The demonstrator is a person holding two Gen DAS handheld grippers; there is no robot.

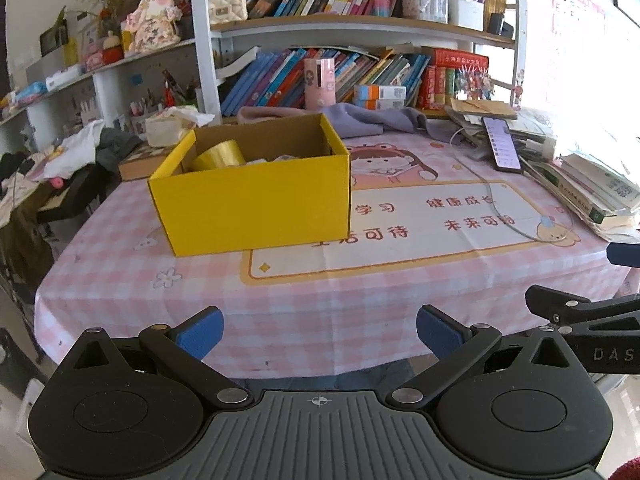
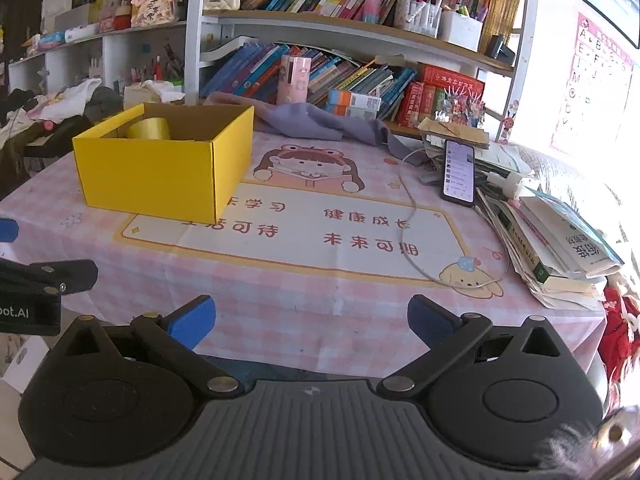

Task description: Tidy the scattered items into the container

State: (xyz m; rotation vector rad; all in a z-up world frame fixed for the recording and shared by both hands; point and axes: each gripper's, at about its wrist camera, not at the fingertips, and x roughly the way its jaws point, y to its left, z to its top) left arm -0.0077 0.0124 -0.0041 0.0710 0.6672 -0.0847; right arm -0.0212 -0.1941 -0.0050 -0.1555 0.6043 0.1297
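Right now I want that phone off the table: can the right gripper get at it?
Probably yes. The right gripper is open and empty, and the tablecloth between it and the phone holds only a thin white cable.

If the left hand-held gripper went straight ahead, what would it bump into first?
Probably the yellow box. The open left hand-held gripper hangs before the table edge, bare cloth between; depth is unclear.

The tablecloth (image 2: 304,280) reads 健康成长 and 未来可期; the neighbouring tongs (image 1: 600,354) read "DAS"
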